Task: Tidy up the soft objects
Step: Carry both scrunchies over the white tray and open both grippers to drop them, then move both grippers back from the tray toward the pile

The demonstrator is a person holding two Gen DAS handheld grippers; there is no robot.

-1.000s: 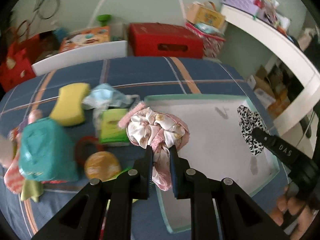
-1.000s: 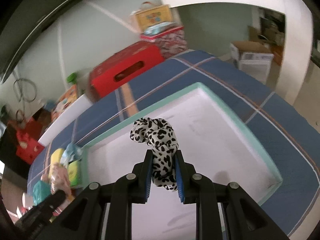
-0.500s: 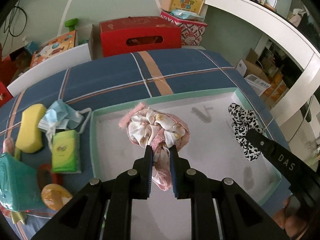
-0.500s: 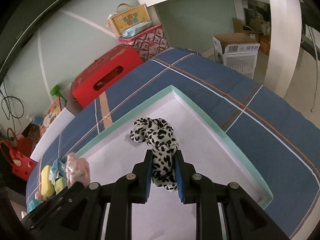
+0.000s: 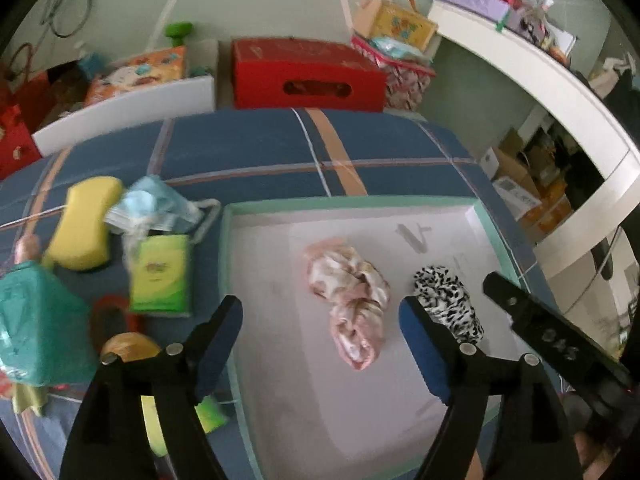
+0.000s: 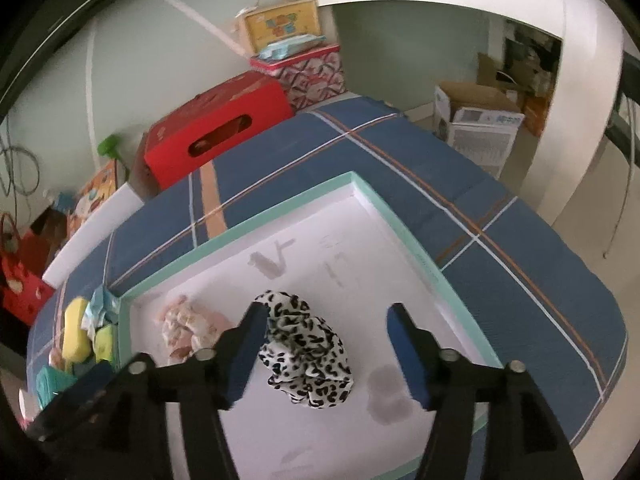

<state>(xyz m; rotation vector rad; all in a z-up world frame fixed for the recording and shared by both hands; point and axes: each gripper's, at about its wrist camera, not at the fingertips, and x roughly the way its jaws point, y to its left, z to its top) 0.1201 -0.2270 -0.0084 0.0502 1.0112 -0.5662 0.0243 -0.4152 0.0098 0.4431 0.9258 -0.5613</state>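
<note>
Inside the white tray on the blue plaid bed, the pink scrunchie and the leopard scrunchie lie free. The fingers of the left gripper and the right gripper have just spread, pinching nothing.

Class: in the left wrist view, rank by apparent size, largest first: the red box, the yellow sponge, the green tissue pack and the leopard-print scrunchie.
1. red box, though it stands farthest away
2. yellow sponge
3. green tissue pack, close to the sponge, so unsure
4. leopard-print scrunchie, partly hidden
</note>
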